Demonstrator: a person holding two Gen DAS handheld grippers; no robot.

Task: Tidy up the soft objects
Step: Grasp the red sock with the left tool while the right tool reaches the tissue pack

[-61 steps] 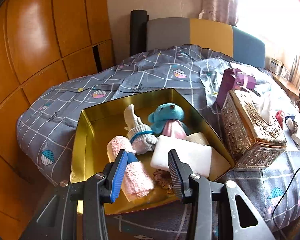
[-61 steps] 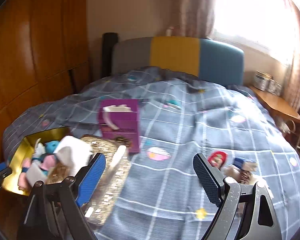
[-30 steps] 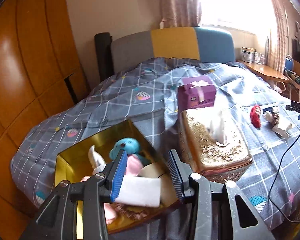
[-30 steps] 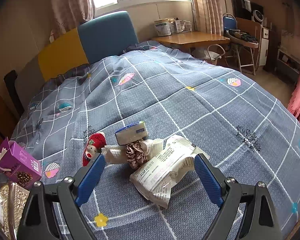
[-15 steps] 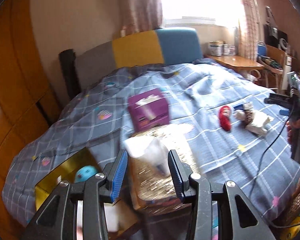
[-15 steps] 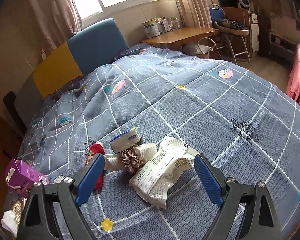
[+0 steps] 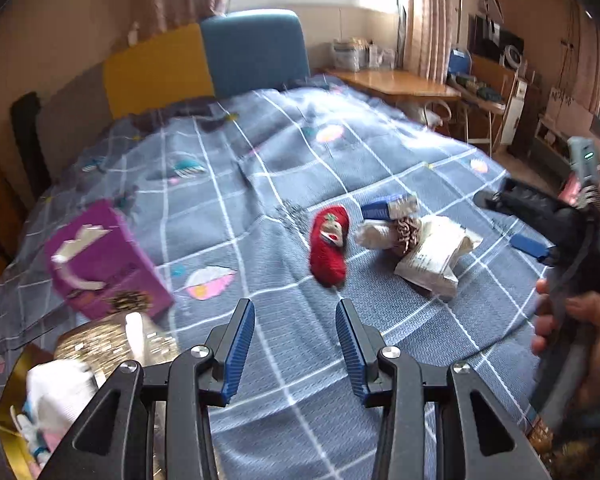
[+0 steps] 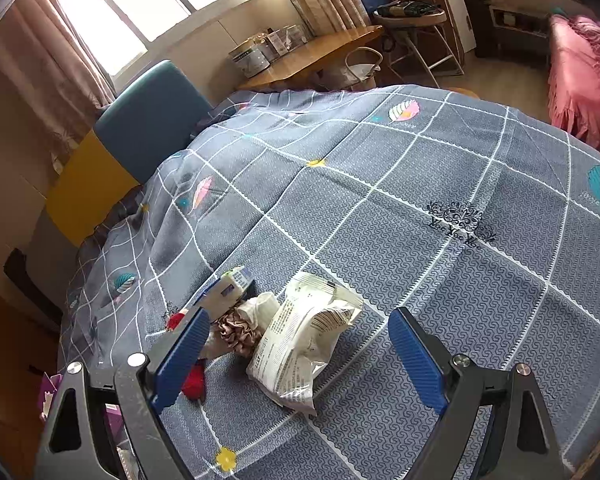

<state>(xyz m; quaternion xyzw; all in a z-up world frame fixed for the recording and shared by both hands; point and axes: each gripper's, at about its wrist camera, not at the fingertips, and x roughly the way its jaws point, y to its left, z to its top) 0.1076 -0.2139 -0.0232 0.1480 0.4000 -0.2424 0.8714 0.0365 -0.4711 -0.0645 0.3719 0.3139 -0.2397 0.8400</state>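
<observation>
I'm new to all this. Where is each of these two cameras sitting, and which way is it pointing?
Left wrist: sits on the open left gripper, looks across the bed at a red toy; the person's right hand shows.
Right wrist: sits on the open right gripper, looks down at a white packet; only its own fingers show.
Both see the toy, packet and scrunchie.

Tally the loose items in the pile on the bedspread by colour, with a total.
Red: 1, the plush toy
Blue-and-white: 1, the small pack
White: 2, the printed packet and the rolled cloth
Brown: 1, the scrunchie
Total: 5
</observation>
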